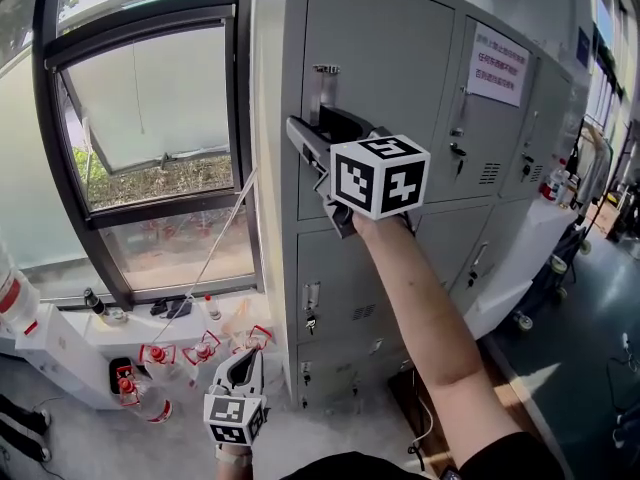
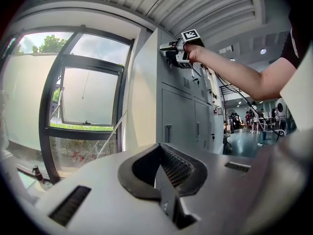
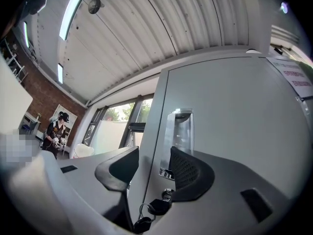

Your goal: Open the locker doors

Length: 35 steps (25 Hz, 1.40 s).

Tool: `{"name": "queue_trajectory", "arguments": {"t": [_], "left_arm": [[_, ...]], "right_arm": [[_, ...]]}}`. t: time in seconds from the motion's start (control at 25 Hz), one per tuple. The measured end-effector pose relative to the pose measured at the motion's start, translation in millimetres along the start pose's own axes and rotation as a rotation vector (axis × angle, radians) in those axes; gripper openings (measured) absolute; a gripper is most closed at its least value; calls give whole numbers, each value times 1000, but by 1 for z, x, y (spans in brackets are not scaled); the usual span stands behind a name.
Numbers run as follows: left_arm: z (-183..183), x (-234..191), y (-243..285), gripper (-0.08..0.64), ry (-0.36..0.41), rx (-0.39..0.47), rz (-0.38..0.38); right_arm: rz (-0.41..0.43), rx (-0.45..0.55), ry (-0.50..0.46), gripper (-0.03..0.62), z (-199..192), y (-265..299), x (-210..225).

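grey lockers (image 1: 520,148): right gripper (image 3: 152,166) straddles top door (image 3: 234,111) edge (left gripper (image 2: 160,153) closed)

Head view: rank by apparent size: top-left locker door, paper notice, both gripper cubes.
1. top-left locker door
2. right gripper's cube
3. paper notice
4. left gripper's cube
The last two look close; the notice is seen at an angle.

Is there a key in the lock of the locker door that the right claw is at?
Yes, a key on a ring hangs from the lock under the handle, between the right claw's jaws.
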<state>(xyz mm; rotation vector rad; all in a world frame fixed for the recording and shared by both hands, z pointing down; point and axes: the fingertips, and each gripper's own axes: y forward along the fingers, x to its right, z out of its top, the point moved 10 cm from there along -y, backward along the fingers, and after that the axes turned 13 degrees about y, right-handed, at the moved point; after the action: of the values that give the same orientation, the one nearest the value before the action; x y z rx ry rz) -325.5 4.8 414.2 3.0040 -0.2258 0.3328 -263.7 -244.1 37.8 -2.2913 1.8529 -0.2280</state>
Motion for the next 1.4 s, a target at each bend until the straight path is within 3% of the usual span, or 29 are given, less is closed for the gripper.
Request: {"name": "queue_trajectory", "arguments": {"t": [0.28, 0.88, 1.4], "left_arm": [[-12, -7, -15, 17, -31, -10, -11], [-25, -3, -47, 17, -32, 5, -117], [-6, 57, -20, 17, 23, 36, -289]], "right_arm": [[-16, 28, 56, 210, -2, -3, -4], [-146, 30, -58, 149, 9, -51, -26], [-138, 66, -88, 163, 23, -135, -30]]}}
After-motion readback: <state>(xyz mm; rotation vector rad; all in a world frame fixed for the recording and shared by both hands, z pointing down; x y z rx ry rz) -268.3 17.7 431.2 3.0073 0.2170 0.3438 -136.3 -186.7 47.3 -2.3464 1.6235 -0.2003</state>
